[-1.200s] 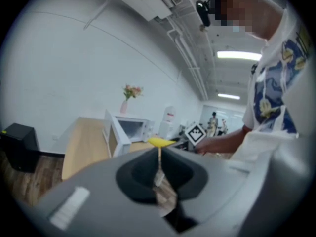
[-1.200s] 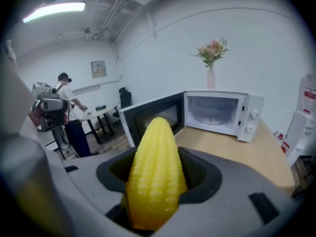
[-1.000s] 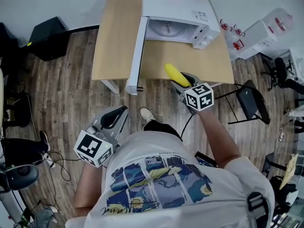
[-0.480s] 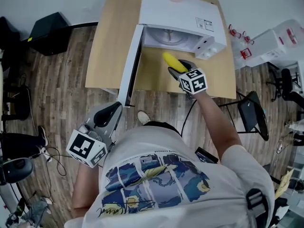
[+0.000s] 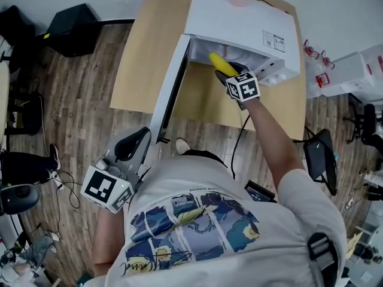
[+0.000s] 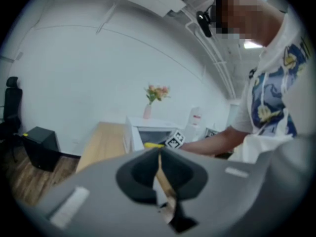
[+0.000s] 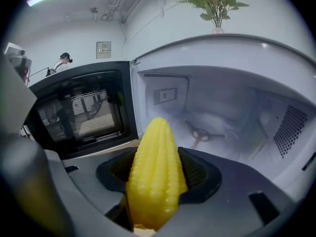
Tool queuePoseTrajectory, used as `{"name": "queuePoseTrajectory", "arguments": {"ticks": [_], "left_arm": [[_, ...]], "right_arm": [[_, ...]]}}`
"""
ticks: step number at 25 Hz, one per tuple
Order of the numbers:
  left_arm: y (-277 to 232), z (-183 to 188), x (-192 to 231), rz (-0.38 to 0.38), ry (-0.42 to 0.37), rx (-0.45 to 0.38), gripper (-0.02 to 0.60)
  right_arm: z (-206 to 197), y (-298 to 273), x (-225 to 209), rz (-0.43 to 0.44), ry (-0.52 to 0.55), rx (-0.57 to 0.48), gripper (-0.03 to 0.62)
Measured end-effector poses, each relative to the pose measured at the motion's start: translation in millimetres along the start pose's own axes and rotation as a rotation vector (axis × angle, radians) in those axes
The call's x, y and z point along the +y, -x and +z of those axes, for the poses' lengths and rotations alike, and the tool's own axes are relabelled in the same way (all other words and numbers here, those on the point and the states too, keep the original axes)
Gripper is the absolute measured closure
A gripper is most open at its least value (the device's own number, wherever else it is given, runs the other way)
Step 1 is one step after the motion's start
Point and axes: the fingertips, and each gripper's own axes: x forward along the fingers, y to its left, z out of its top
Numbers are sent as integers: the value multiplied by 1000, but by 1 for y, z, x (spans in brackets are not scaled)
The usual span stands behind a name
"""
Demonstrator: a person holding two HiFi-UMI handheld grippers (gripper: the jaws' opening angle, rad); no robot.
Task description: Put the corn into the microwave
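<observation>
A yellow corn cob [image 7: 155,174] is clamped between the jaws of my right gripper [image 7: 157,181], its tip pointing into the open white microwave [image 7: 222,117]. In the head view the corn [image 5: 220,64] reaches the microwave's [image 5: 239,17] mouth, with my right gripper [image 5: 232,76] just in front of the opening. The microwave door [image 5: 170,88] hangs open to the left. Inside, the turntable hub [image 7: 200,134] shows on the cavity floor. My left gripper [image 5: 133,148] is held low by the person's side, away from the table, jaws together with nothing between them [image 6: 159,174].
The microwave stands on a light wooden table [image 5: 143,46]. A vase of flowers [image 7: 216,4] sits on top of the microwave. A black box [image 5: 69,31] stands on the wood floor at the left, chairs [image 5: 320,154] at the right.
My right gripper has carried the corn forward from above the table front up to the microwave opening. The left gripper stays low at the side.
</observation>
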Motion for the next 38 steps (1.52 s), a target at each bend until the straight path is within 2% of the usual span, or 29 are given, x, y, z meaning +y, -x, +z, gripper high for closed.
{"name": "queuePoseTrajectory", "arguments": {"ticks": [12, 24, 38], "left_arm": [[-2, -2, 25, 94, 39, 33, 563], [-8, -4, 33, 122, 58, 48, 563], [-18, -3, 30, 115, 66, 45, 563]], "right_arm": [[23, -67, -36, -48, 10, 1, 348], [35, -94, -43, -73, -53, 0, 347], [38, -99, -39, -87, -90, 37, 347]]}}
